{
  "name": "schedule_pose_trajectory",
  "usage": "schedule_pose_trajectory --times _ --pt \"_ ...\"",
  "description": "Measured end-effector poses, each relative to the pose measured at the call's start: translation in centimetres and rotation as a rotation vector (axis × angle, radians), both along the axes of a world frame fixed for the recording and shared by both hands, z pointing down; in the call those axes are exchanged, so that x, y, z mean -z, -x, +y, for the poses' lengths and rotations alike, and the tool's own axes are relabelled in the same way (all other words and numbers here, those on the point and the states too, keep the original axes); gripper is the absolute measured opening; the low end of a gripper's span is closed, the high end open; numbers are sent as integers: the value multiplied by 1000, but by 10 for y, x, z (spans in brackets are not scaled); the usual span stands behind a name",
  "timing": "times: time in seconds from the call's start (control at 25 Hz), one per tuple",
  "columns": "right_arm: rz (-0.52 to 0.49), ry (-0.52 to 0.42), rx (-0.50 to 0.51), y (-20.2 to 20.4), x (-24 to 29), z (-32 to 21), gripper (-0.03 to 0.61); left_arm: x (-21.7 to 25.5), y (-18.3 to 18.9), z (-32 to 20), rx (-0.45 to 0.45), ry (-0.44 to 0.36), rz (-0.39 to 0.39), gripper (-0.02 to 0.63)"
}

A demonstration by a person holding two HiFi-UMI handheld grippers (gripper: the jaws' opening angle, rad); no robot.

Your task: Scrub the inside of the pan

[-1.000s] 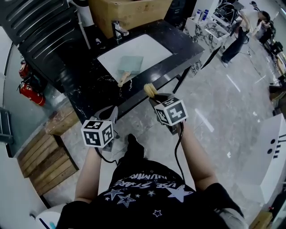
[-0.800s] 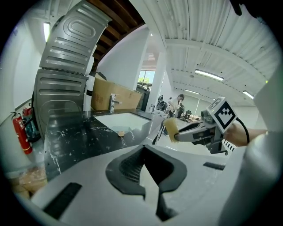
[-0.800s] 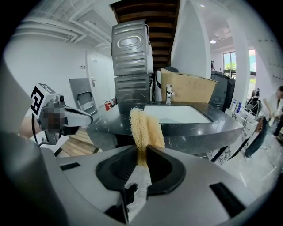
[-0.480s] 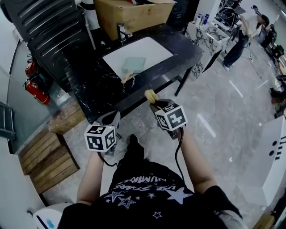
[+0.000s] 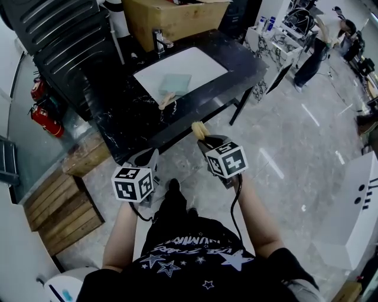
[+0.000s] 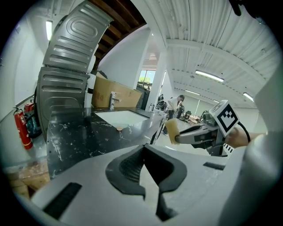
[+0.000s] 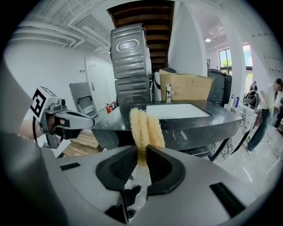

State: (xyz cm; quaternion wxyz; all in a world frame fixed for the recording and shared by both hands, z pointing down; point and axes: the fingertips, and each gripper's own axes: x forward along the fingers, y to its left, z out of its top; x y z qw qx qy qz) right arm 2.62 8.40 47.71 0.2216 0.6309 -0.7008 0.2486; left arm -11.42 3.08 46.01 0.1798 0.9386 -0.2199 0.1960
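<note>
Little has changed from a second ago. Both grippers sit a touch lower in the head view, the right gripper (image 7: pixel 141 150) still clamps the loofah sponge (image 7: pixel 145 126), and the pan (image 5: pixel 176 82) lies in the same spot in the sink (image 5: pixel 201 59).

There are two grippers, held in the air on the near side of the black marble tabletop (image 5: pixel 118 112), touching nothing on it. The left gripper (image 6: pixel 142 146) has its jaws pressed together with nothing between them. The right gripper's jaws are narrowed onto the lower end of the sponge, which stands up from them, yellow and fibrous. In the left gripper view the sponge shows to the right, poking out of the other gripper.

There is one sponge and one pan. The pan is pale green and squarish, with a wooden handle (image 5: pixel 166 99) pointing toward the near edge. It rests in the white sink, far from both grippers.

One faucet (image 5: pixel 158 41) stands at the sink's far left corner, with one cardboard box (image 5: pixel 177 15) behind it. Two red fire extinguishers (image 5: pixel 46 118) stand on the floor at the left of the tabletop. One other person (image 5: pixel 319 44) stands far off at the right.
</note>
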Motion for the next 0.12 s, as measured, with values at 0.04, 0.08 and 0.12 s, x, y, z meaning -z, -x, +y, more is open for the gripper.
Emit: schedule_pose_trajectory --times 0.04,0.08,0.12 --pt "0 1 0 -1 -1 -3 66 -1 -1 -3 -1 1 2 8" --pt "0 2 0 -2 -3 -6 66 -1 -2 -5 -3 1 4 8" --pt "-1 3 -1 -4 -4 -9 66 -2 -4 -7 -5 1 5 8"
